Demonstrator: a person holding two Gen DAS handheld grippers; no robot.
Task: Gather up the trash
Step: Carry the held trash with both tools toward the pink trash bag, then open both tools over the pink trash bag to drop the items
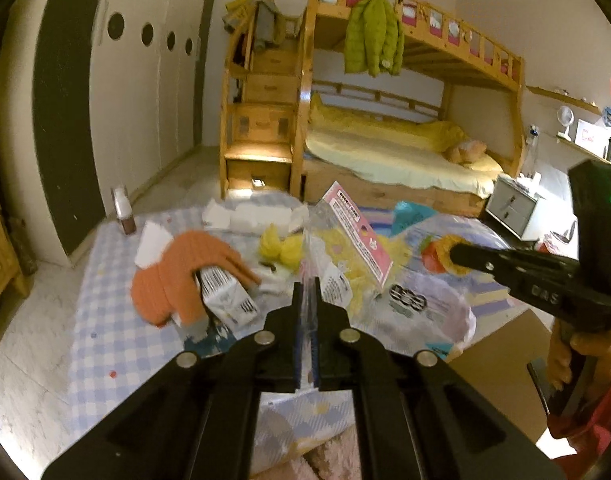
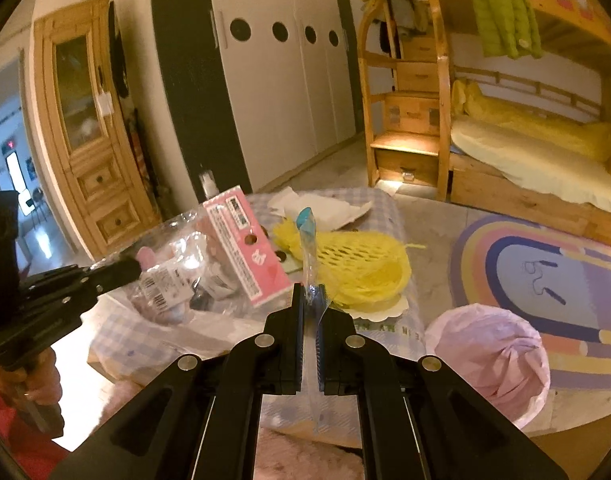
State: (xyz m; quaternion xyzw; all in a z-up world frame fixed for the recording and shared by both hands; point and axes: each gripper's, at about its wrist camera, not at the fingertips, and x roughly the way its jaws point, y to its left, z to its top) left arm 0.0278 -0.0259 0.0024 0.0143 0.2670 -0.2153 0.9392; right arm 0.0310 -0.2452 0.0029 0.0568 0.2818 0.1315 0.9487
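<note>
left gripper [image 1: 308, 286] jaws clamped on clear pink-card packet [image 1: 355, 236], frame centre | right gripper [image 2: 310, 300] jaws pinching clear blue-tipped wrapper [image 2: 308, 240] | pink-lined bin [image 2: 493, 360] lower right

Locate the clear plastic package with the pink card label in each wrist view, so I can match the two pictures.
Left wrist view: centre, the clear package with the pink label rises just beyond the left gripper, whose fingertips pinch its plastic.
Right wrist view: left of centre, held by the left gripper that enters from the left edge.
Shared landmark: the green jacket hanging on the bunk bed.
</note>
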